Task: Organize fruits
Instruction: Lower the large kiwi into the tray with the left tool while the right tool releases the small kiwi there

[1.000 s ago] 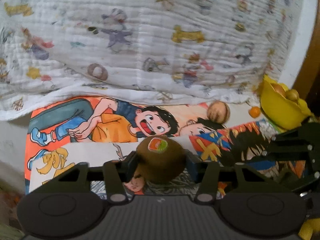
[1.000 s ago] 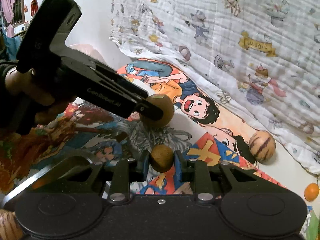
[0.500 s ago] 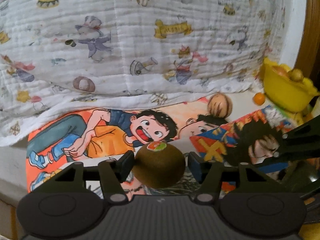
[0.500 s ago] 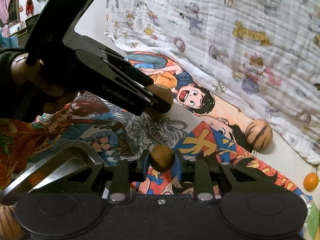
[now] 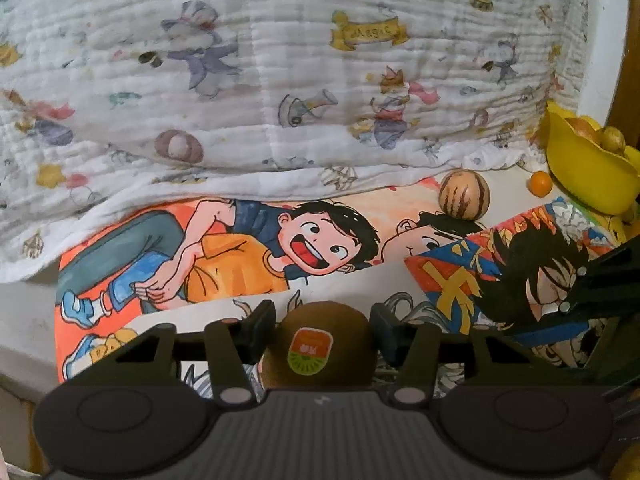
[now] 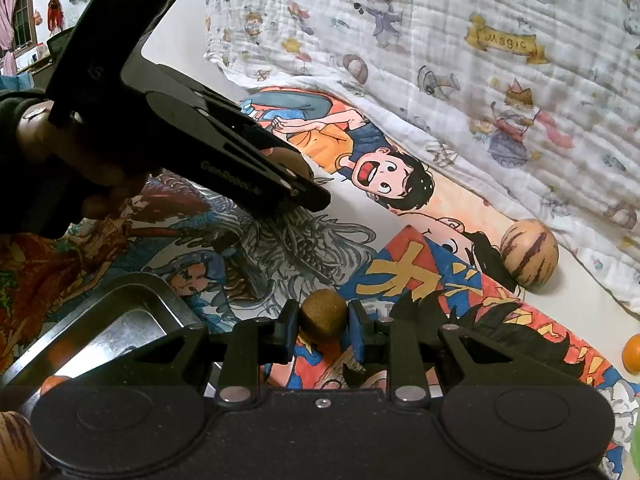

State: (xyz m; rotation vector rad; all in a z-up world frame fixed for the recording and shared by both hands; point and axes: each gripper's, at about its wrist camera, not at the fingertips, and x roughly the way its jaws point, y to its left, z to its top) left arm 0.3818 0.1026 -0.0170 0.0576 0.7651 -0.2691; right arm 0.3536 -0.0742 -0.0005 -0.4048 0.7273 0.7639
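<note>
Now kiwi (image 5: 320, 350) between the closing left gripper (image 5: 323, 330) fingers, pads apart.

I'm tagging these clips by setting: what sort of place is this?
Probably a home, perhaps a child's room. A cartoon-print quilted blanket is draped behind a surface covered with comic posters, a yellow fruit bowl stands at its edge, and a curtained window shows in the background.

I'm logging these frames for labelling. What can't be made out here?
- Yellow bowl, left wrist view: contents mostly hidden by its rim, cut by the edge.
- Metal tray, right wrist view: the right hand-held gripper covers its near part.
- Kiwi: sticker print too small; its underside hidden by the left hand-held gripper, jaws closing.
</note>
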